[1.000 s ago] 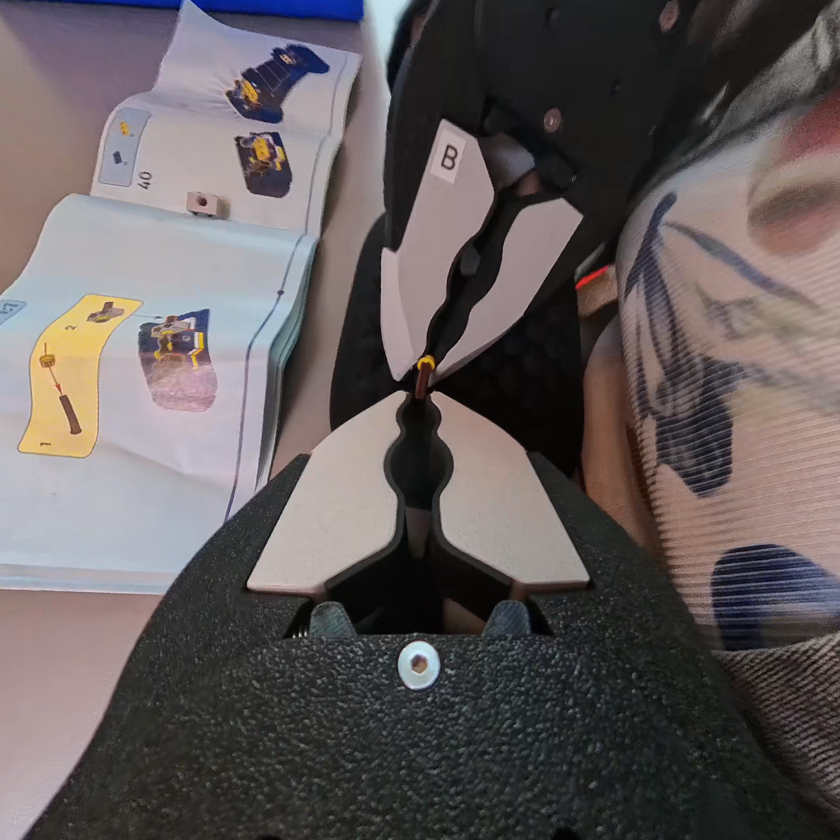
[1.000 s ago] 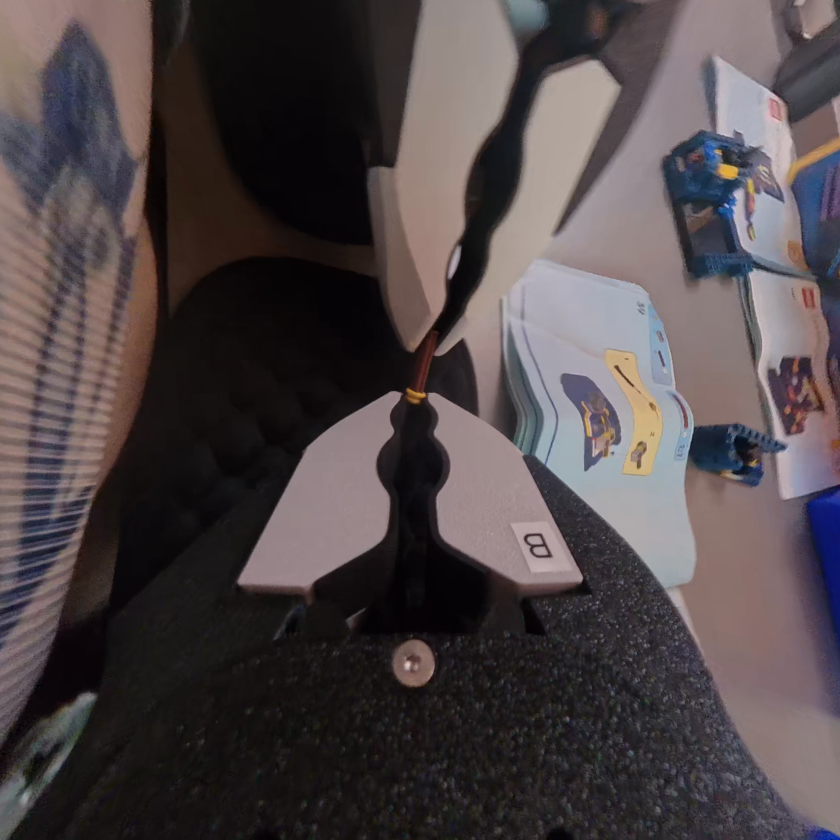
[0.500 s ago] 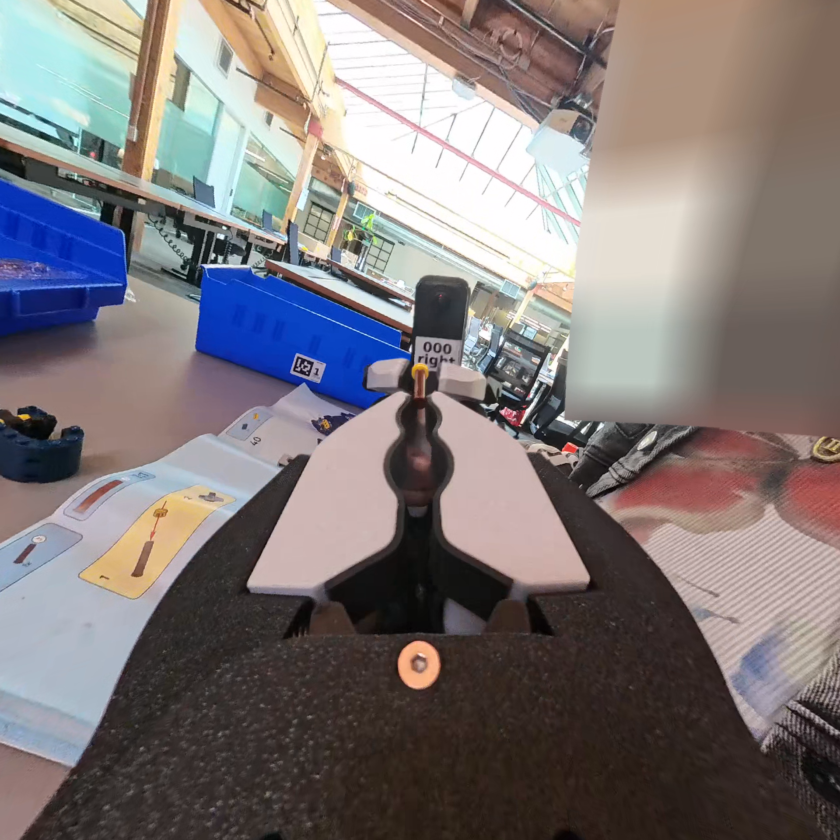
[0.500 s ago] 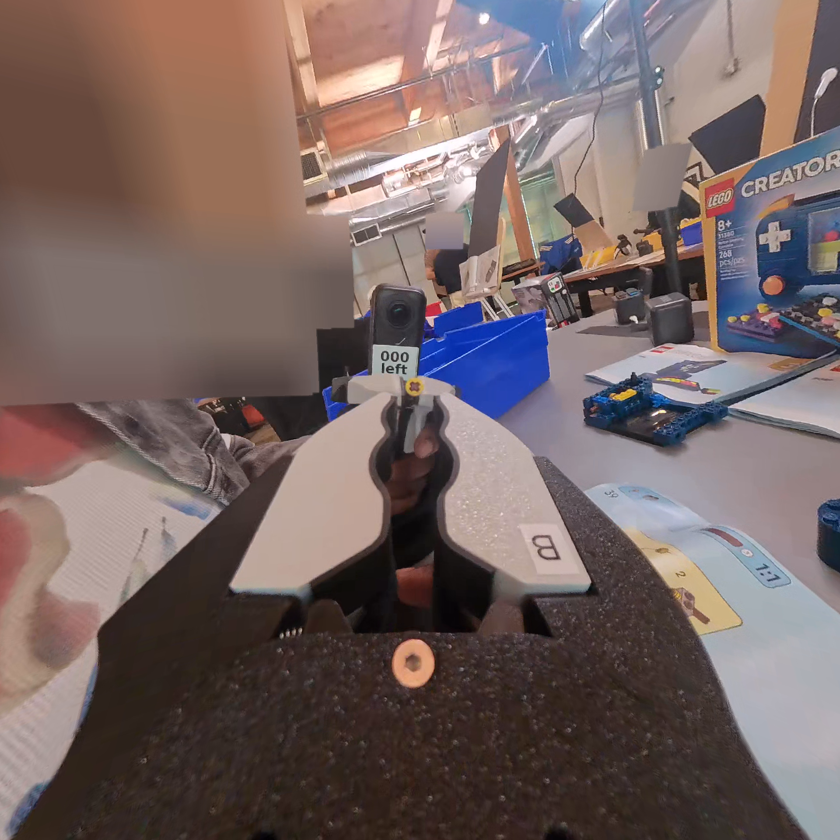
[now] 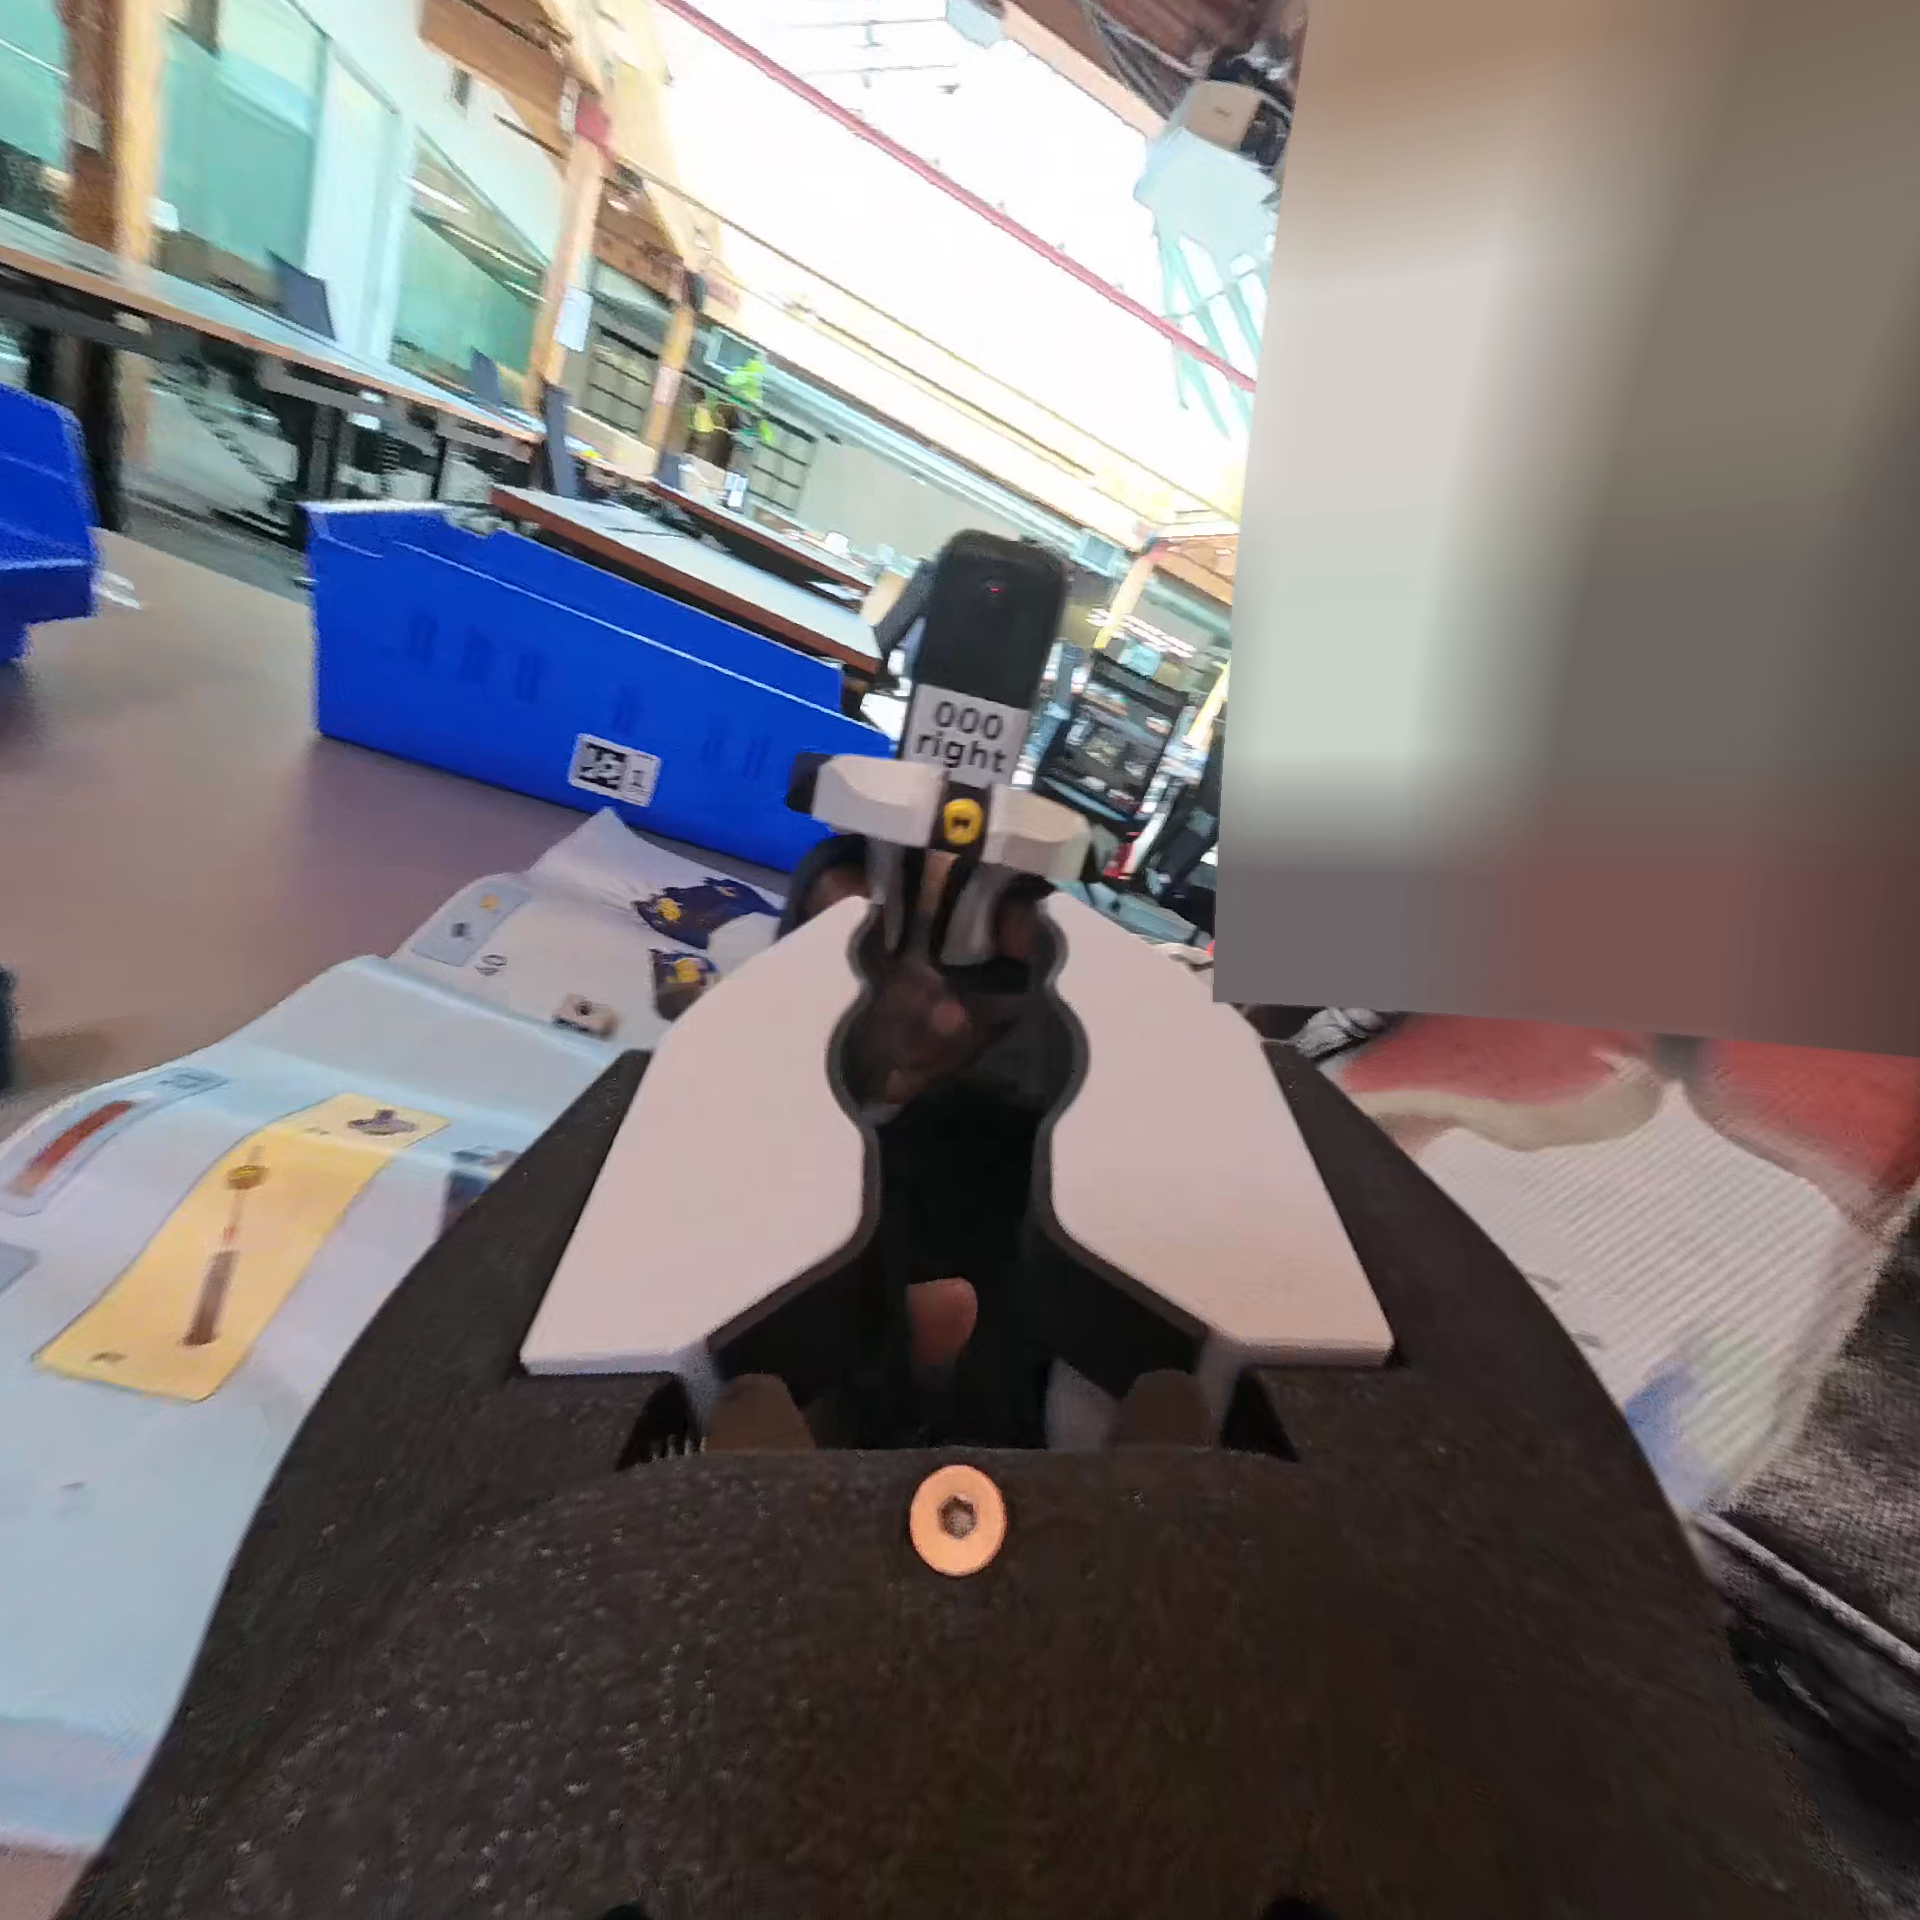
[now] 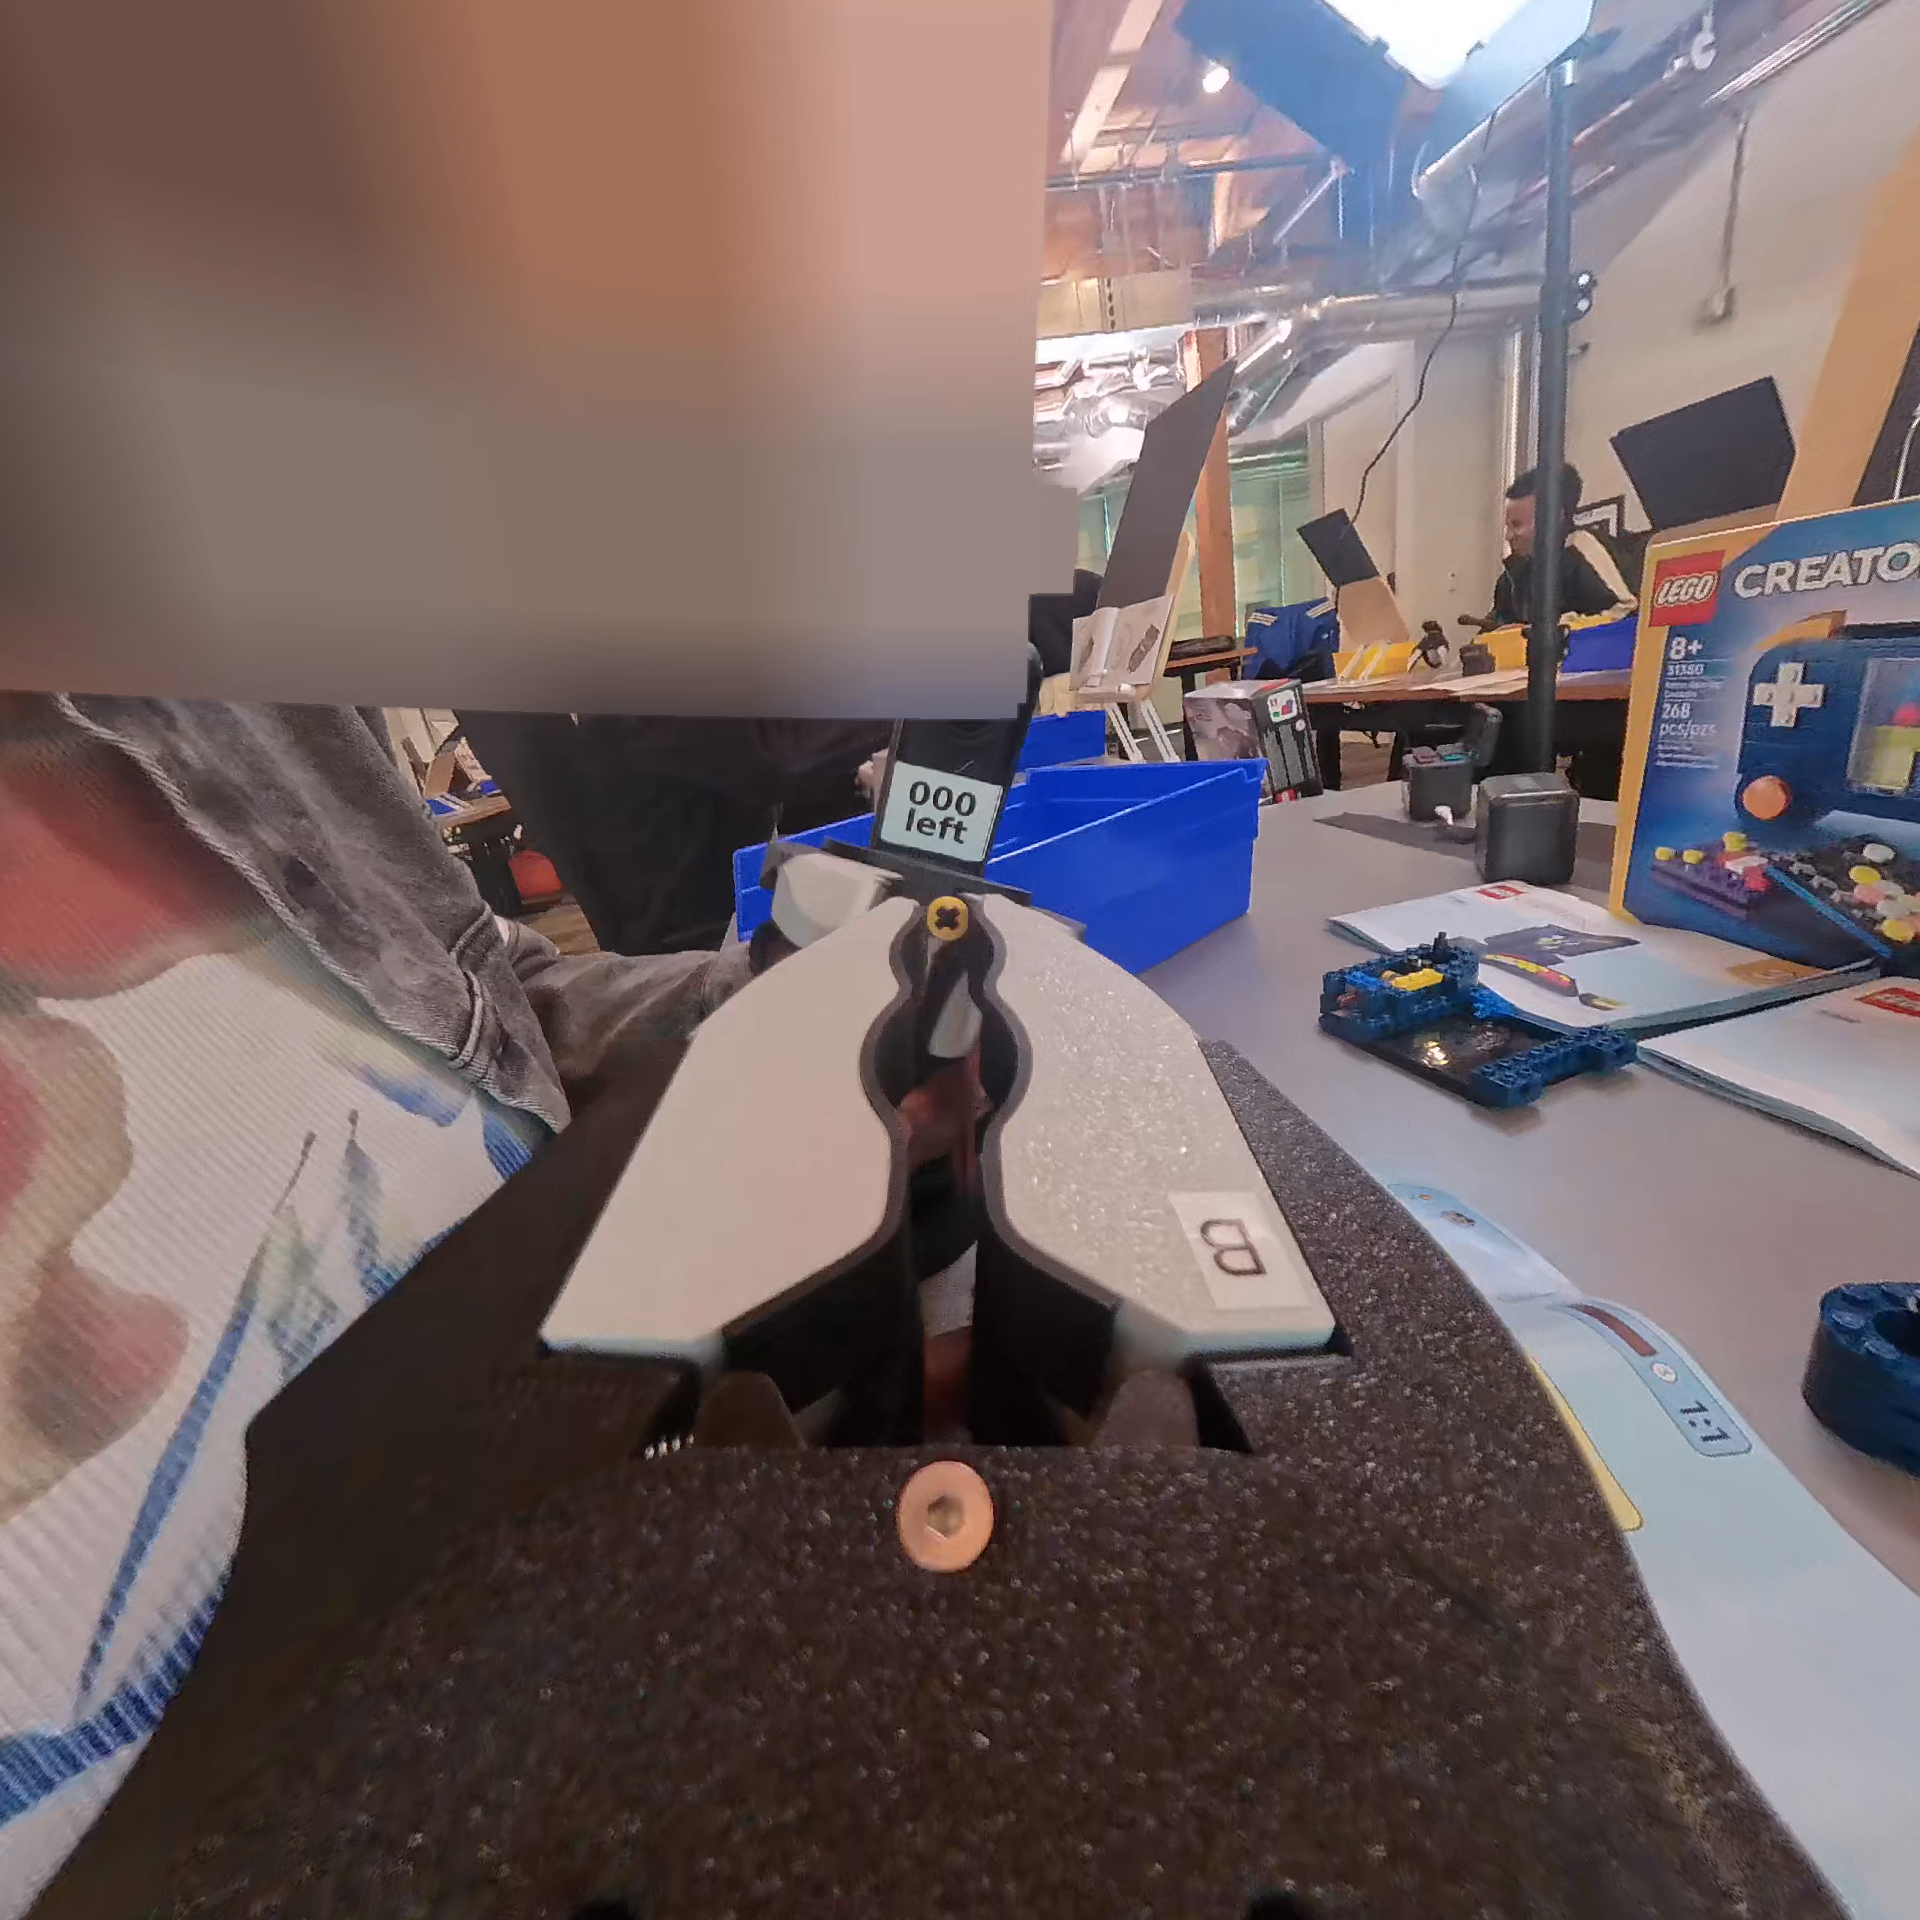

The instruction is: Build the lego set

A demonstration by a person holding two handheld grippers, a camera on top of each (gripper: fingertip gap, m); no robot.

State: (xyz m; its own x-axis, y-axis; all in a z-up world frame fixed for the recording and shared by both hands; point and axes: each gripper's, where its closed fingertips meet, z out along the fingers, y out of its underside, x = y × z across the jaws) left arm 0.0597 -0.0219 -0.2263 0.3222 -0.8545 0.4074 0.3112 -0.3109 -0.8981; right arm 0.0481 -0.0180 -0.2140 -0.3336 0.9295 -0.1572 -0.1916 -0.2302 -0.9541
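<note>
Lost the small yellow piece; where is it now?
Centre of the right wrist view, the yellow piece sits pinched by the right gripper, before the blue bin.

The left tongs (image 5: 961,925) stand apart at the tips, with nothing between them. Straight ahead and facing them, the right tongs (image 5: 958,821) grip a small yellow piece (image 5: 958,818) at their tips, a dark rod (image 5: 928,883) running down from it. A black camera (image 5: 992,623) with a white label sits on top of the right tongs. On the grey table (image 5: 187,831) to the left lies an open instruction booklet (image 5: 312,1143) with a small tan brick (image 5: 582,1011) resting on it. Behind it stands a blue bin (image 5: 540,675). A person's patterned shirt (image 5: 1610,1195) fills the right side.
</note>
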